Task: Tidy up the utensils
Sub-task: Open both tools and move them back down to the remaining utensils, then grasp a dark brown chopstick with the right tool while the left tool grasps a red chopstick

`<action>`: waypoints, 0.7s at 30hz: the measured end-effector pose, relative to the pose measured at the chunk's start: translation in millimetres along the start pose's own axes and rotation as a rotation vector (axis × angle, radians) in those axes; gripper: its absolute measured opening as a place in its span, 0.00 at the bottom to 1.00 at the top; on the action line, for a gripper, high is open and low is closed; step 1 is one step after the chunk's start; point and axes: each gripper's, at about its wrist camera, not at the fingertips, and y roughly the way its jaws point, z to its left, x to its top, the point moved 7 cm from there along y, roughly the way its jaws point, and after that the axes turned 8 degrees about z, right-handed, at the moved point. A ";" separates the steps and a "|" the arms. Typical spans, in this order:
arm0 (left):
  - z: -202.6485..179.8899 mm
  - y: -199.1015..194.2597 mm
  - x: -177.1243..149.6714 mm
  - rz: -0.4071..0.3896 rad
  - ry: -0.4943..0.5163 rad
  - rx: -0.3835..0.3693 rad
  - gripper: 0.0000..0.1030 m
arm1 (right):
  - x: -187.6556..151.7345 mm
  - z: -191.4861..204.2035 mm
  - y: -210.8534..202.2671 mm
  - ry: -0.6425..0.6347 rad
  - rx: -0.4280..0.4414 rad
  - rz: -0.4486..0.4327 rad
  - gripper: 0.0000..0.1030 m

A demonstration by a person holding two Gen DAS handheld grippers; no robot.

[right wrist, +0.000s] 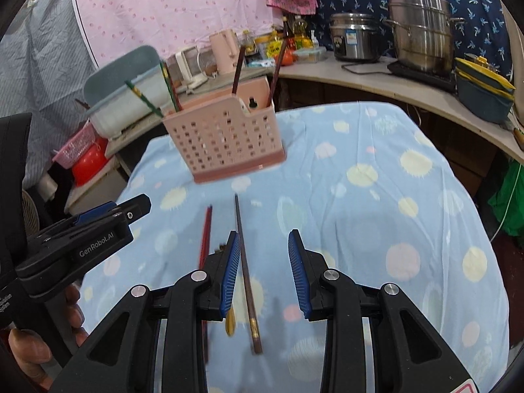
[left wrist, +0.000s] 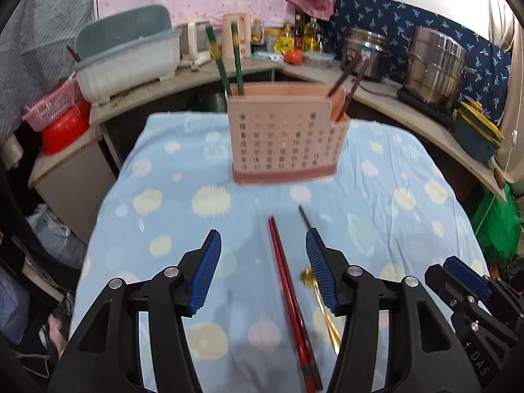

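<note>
In the left wrist view, the left gripper (left wrist: 263, 273) hangs over a table covered by a light blue cloth (left wrist: 376, 196) with pale yellow and pink dots; its blue-padded jaws stand apart with nothing clamped between them. On the cloth between the jaws lies a pair of red chopsticks (left wrist: 288, 291), running from near the middle of the table toward the camera. Just to their right a gold spoon (left wrist: 319, 298) lies partly hidden behind the right-hand pad, and a dark chopstick (left wrist: 304, 216) shows beyond that pad's tip. Farther back on the cloth stands a pink perforated utensil holder (left wrist: 285, 140), upright, with two green chopsticks (left wrist: 229, 62) leaning out of its left end and two dark red chopsticks (left wrist: 347, 82) in its right end. Part of the right gripper (left wrist: 471, 290) shows at the lower right edge. In the right wrist view, the right gripper (right wrist: 264, 273) also has its jaws apart and grips nothing; the dark chopstick (right wrist: 245, 275) lies on the cloth between them, close beside the left-hand pad. The red chopsticks (right wrist: 206, 229) lie left of that pad, and the gold spoon's (right wrist: 230, 322) end peeks out beneath it. The utensil holder (right wrist: 226, 140) stands farther up the cloth (right wrist: 376, 196). The left gripper (right wrist: 108, 211) enters from the left, held by a hand (right wrist: 29, 347).
</note>
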 end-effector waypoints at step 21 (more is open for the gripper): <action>-1.5 27.8 -110.8 0.196 0.019 -0.038 0.50 | -82.5 15.6 40.5 -0.113 -0.013 0.170 0.26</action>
